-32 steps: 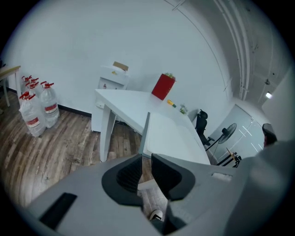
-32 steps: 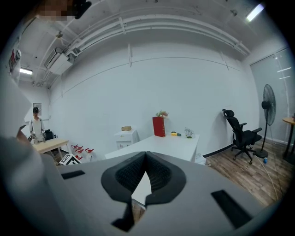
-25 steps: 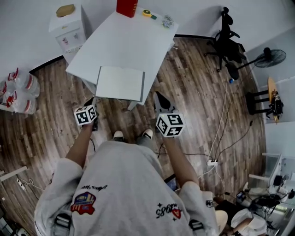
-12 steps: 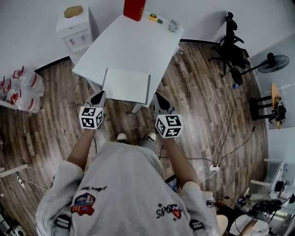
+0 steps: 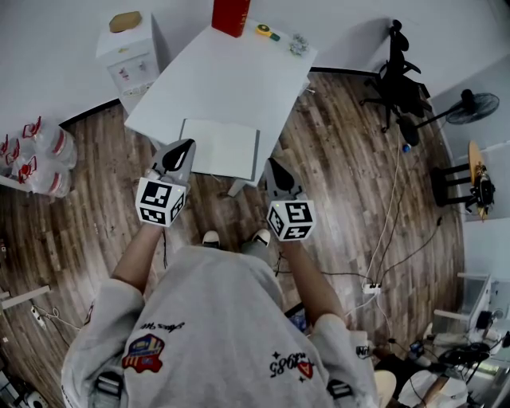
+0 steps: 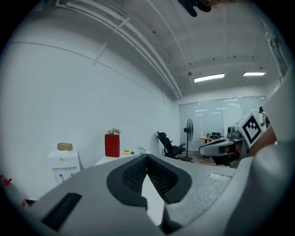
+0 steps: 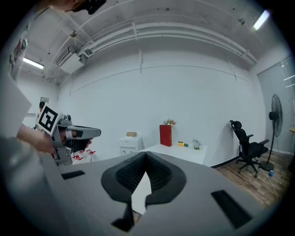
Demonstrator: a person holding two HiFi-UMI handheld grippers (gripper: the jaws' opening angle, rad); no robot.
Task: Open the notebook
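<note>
We hold both claws before our body, each with its tips pressed together and nothing between them. The left gripper (image 5: 183, 148) appears at the near left corner of the notebook (image 5: 224, 149), and the right gripper (image 5: 272, 163) just beside its near right corner. The notebook lies flat and closed on the near edge of the white table (image 5: 231, 76). A red box (image 5: 229, 15) stands at the far edge.

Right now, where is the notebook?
In the head view the notebook lies flat at the near edge of the white table, just ahead of and between the left gripper and the right gripper.
</note>
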